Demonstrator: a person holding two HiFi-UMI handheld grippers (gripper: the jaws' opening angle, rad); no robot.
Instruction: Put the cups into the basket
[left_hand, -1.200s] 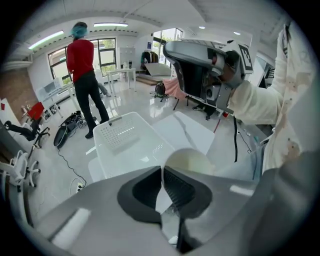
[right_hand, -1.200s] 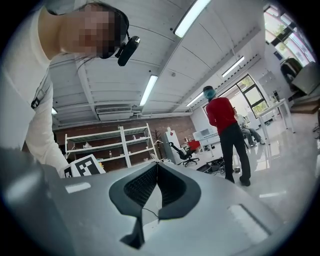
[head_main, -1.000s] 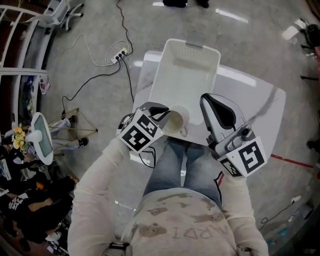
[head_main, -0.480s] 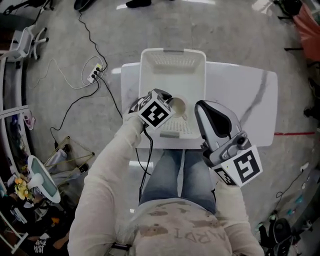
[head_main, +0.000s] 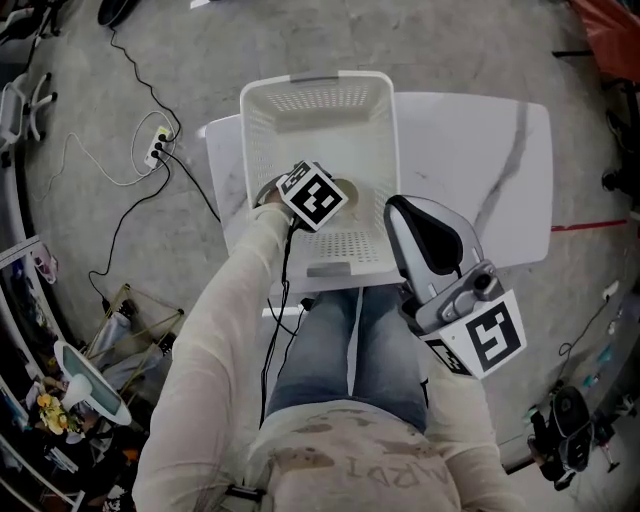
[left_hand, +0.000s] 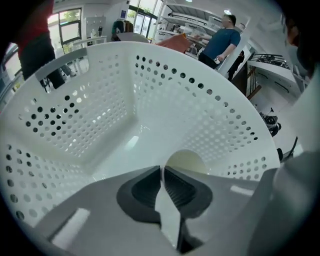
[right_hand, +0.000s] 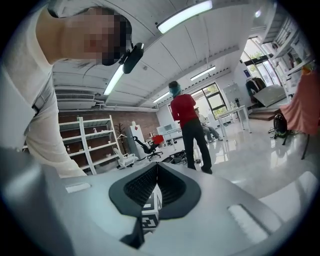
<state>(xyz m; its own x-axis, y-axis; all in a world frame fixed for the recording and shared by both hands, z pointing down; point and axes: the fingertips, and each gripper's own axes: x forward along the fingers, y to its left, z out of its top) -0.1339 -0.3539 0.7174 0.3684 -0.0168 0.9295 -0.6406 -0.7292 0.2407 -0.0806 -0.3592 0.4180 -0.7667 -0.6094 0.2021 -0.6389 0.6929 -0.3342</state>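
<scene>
Head view: left gripper (head_main: 335, 195) has the cup (head_main: 353, 190) down inside the basket (head_main: 262, 130), centre frame. Only the release looks left, and no other cups show.
Left gripper view: jaws pinched on the thin rim. Cup is plain cream, lower centre.
Right gripper view: right gripper (right_hand: 156, 172) closed, empty.

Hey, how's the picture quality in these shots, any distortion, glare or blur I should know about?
Left gripper view: strong fisheye bends the basket rim into an arc, corners go black, and the near cup looks soft. Right gripper view: ceiling lights blow out to white, edges darken. Head view: evenly lit, sharp, with the table edges mildly bowed.
</scene>
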